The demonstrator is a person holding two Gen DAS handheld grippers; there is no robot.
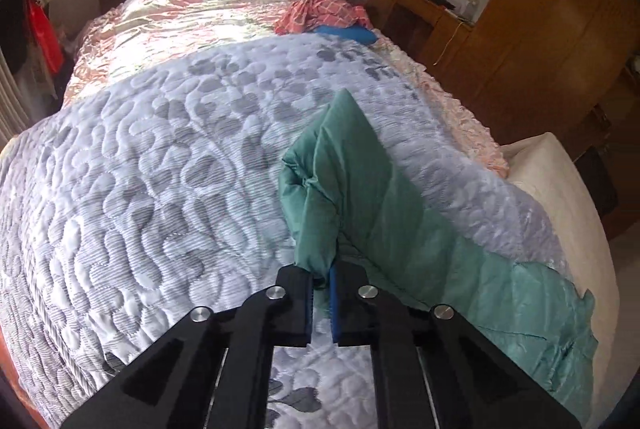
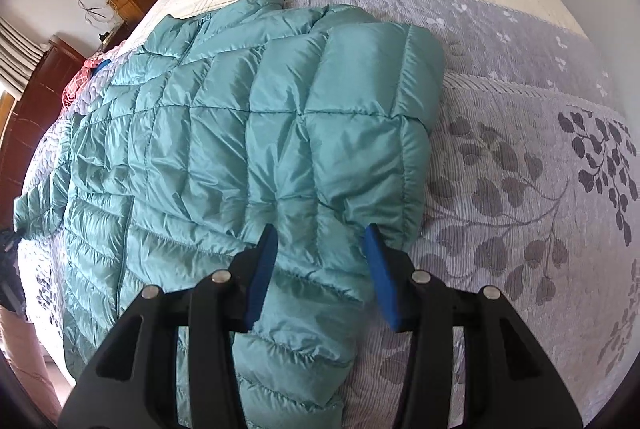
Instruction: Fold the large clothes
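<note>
Teal jacket [image 2: 224,133]: left tool [image 1: 321,279] pinches its sleeve cuff [image 1: 316,225]; right tool [image 2: 320,269] gapes over a folded-in sleeve — folding barely underway.

The left gripper [image 1: 321,279] points forward and slightly downward, its two black arms converging so that the blue-padded fingers [image 1: 335,303] stand nearly together, pinching a bunched fold of the teal jacket [image 1: 336,165] between their tips and holding it raised above the bed [image 1: 140,149]. The right gripper [image 2: 322,277] angles down toward the bed with its blue-padded fingers [image 2: 380,281] spread wide apart, straddling a sleeve of the jacket without closing on it. At the lower left edge of the right wrist view, part of the person's leg is visible.
</note>
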